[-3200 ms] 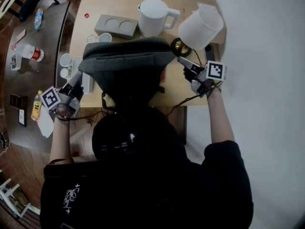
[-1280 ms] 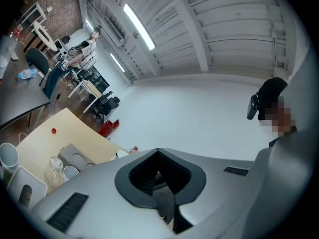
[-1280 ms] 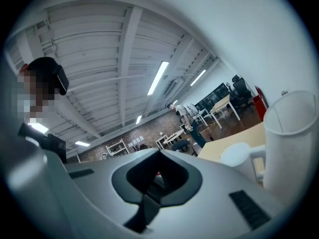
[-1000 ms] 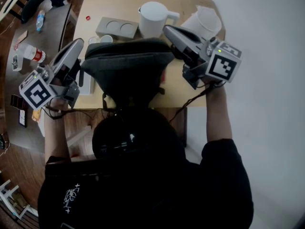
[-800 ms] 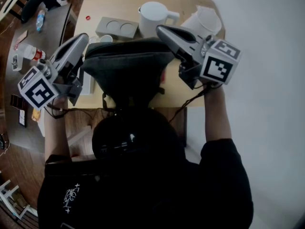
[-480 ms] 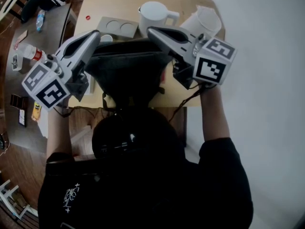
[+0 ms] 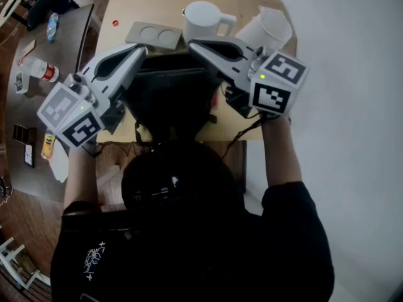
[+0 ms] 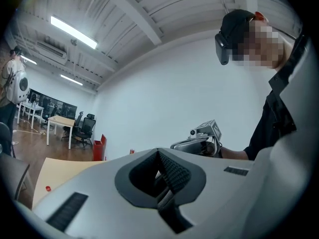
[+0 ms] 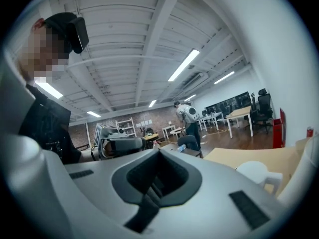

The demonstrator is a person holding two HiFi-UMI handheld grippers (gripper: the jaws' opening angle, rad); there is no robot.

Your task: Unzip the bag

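Dark grey fabric bag (image 7: 171,102) lying on the light wooden surface (image 7: 135,5), at the edge nearest the person. The left gripper (image 7: 140,50) is held level over the bag's far left corner and the right gripper (image 7: 194,44) over its far right part, tips pointing toward each other; each is clenched, jaws pressed together with nothing between them, and neither grips the bag. Beyond the bag stand a white plastic jug (image 7: 203,21) and, to the jug's left, a flat grey tray with two round recesses (image 7: 151,35).
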